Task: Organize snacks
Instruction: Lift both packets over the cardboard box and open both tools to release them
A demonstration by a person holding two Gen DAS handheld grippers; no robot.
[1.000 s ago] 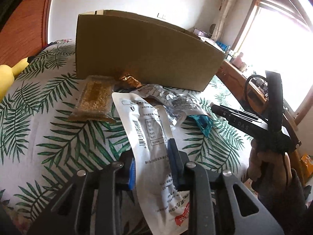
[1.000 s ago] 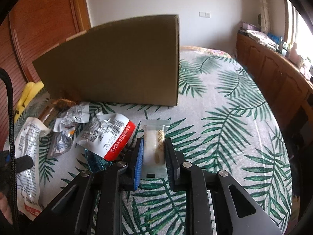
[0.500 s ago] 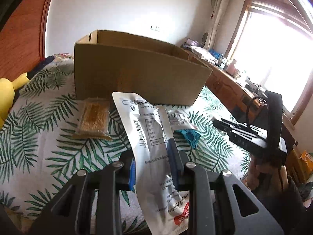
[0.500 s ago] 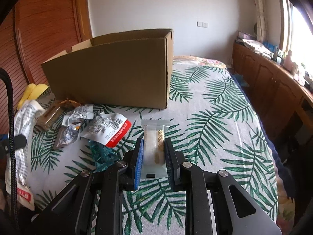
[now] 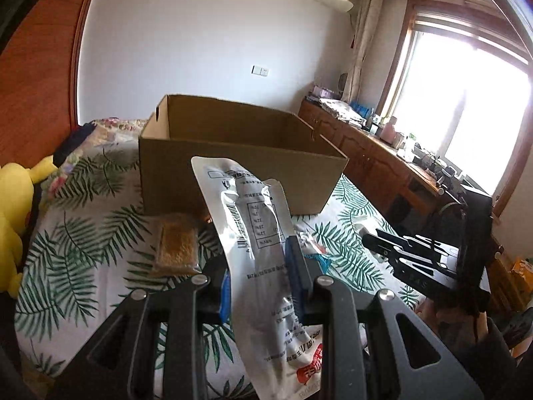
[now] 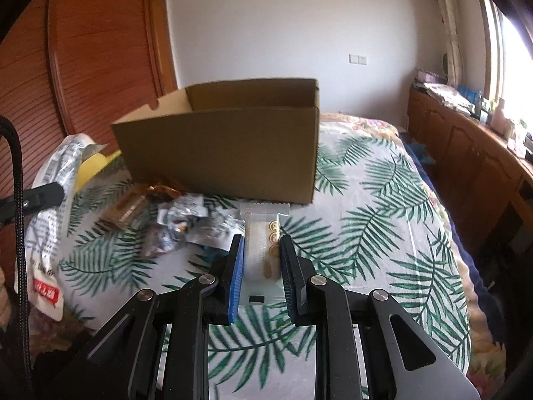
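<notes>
My left gripper (image 5: pixel 258 260) is shut on a long white snack pouch (image 5: pixel 253 220) with a red label, held up above the bed in front of the open cardboard box (image 5: pixel 233 163). My right gripper (image 6: pixel 261 253) is shut on a small clear packet of round biscuits (image 6: pixel 265 240), raised short of the box (image 6: pixel 226 156). The white pouch also shows at the left of the right wrist view (image 6: pixel 50 206). The right gripper shows at the right of the left wrist view (image 5: pixel 399 253).
Loose snacks lie on the palm-leaf bedspread (image 6: pixel 383 233) before the box: a brown grain bar (image 5: pixel 176 246), silver wrappers (image 6: pixel 176 223), a teal packet (image 5: pixel 321 261). A yellow plush toy (image 5: pixel 13 213) sits at the left. Wooden cabinets (image 6: pixel 466 143) line the right wall.
Both grippers have risen with their packets, so the box's open top and inside now show. The loose snacks on the bed look farther below.
</notes>
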